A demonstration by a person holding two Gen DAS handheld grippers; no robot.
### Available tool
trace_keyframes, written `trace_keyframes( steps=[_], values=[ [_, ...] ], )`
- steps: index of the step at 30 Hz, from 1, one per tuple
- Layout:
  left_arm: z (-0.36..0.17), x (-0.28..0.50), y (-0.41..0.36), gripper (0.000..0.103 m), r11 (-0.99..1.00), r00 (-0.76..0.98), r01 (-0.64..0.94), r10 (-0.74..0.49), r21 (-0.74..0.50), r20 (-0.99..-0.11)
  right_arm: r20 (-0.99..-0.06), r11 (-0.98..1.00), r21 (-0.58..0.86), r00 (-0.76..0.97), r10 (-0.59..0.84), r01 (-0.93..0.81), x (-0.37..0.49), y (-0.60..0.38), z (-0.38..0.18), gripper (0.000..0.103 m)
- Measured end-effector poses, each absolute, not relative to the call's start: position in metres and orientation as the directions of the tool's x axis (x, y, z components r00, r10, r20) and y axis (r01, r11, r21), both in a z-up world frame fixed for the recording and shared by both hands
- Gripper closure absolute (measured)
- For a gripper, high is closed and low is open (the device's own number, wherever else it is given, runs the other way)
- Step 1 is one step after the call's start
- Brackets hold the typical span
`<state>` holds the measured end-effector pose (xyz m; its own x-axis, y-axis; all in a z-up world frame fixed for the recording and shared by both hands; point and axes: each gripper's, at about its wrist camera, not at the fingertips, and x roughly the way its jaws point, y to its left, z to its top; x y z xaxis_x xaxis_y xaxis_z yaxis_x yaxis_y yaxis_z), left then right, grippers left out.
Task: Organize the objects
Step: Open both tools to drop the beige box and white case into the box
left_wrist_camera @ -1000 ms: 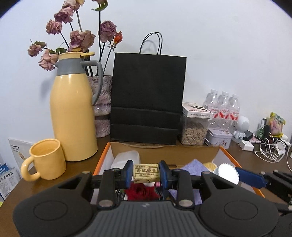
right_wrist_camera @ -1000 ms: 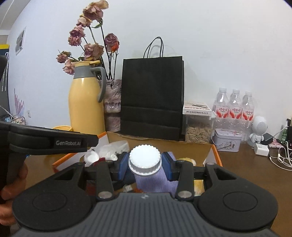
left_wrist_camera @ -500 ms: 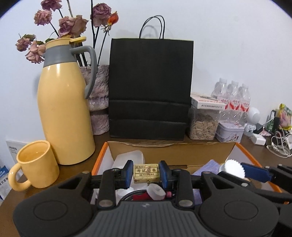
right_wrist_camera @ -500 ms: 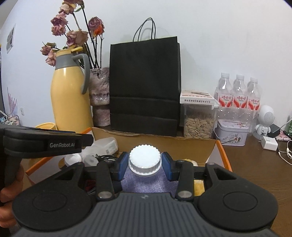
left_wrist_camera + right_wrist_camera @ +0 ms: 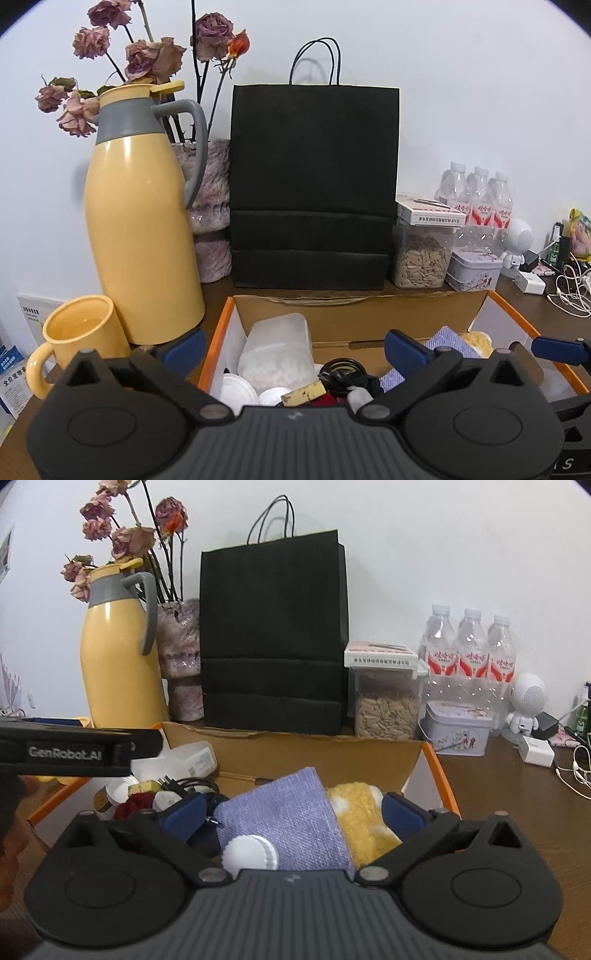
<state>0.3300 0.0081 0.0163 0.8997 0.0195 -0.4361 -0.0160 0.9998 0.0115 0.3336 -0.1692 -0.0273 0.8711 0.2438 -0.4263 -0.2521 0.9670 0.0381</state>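
Observation:
An orange-rimmed cardboard box point(image 5: 362, 317) sits in front of me, also in the right wrist view point(image 5: 295, 753). My left gripper point(image 5: 295, 349) is open above its left part, where a small yellow eraser point(image 5: 303, 393) lies among a clear plastic tub point(image 5: 275, 350), white caps and a black cable. My right gripper point(image 5: 291, 814) is open over the box's right part. A white bottle cap point(image 5: 252, 854) lies below it on a purple cloth point(image 5: 284, 823), beside a yellow fluffy cloth point(image 5: 360, 812).
A yellow thermos point(image 5: 140, 229), yellow mug point(image 5: 79, 338), vase of dried roses point(image 5: 210, 206) and black paper bag point(image 5: 314, 184) stand behind the box. A seed jar point(image 5: 386, 698), water bottles point(image 5: 469, 657), a tin point(image 5: 458, 734), a white robot figure and cables lie to the right.
Both grippers have opened. The yellow eraser has dropped from the left gripper into the box, and the white cap has dropped from the right gripper onto the purple cloth.

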Motion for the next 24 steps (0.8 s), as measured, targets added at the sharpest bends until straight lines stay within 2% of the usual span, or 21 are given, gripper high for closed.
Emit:
trace_keyframes(
  steps=[11, 24],
  values=[
    [0.018, 0.325, 0.014, 0.0, 1.0, 0.879, -0.02, 0.01, -0.016, -0.477, -0.435, 0.969, 0.025, 0.871, 0.23, -0.244, 0.328, -0.171, -0.023, 0.0],
    [0.024, 0.236, 0.015, 0.0, 0.999, 0.865, -0.024, 0.032, 0.023, -0.5, -0.45, 0.964, 0.028, 0.858, 0.248, -0.265, 0.253, -0.177, -0.01, 0.0]
  ],
)
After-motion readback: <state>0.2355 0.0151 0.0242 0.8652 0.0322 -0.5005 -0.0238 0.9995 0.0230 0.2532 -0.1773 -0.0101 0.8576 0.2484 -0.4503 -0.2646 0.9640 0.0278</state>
